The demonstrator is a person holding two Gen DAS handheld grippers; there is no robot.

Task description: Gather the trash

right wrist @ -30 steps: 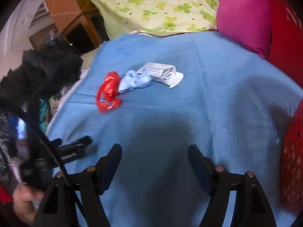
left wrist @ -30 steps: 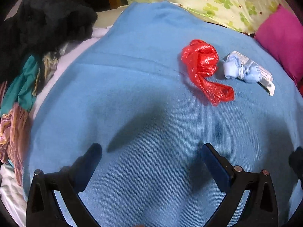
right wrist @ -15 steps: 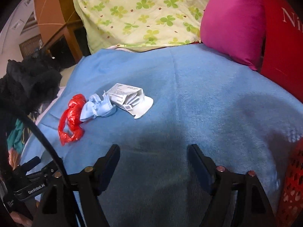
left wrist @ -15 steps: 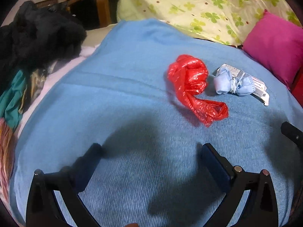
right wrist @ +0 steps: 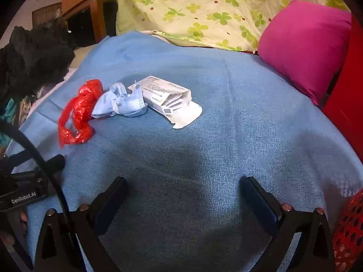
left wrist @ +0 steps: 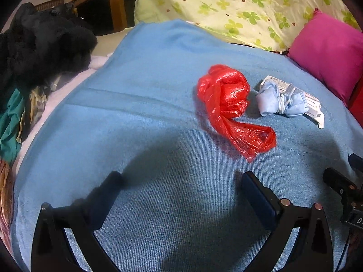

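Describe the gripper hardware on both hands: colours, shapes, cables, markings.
Both the left gripper and the right gripper have black angular frames with brass-coloured rivets and flat dark-blue fingers. The right camera sees the left unit's black body, white "GenRobot.AI" lettering, and a thick black cable arcing over it.

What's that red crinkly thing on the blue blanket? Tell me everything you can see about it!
The red plastic bag is thin, shiny, crinkled film, twisted into a knotted lump at its far end with a looped tail trailing toward the camera. It lies loose on the blue blanket, leftmost in a row of trash, right beside the crumpled light blue face mask; in the right wrist view they seem to touch. Neither open gripper touches it; the left gripper hovers nearest its tail.
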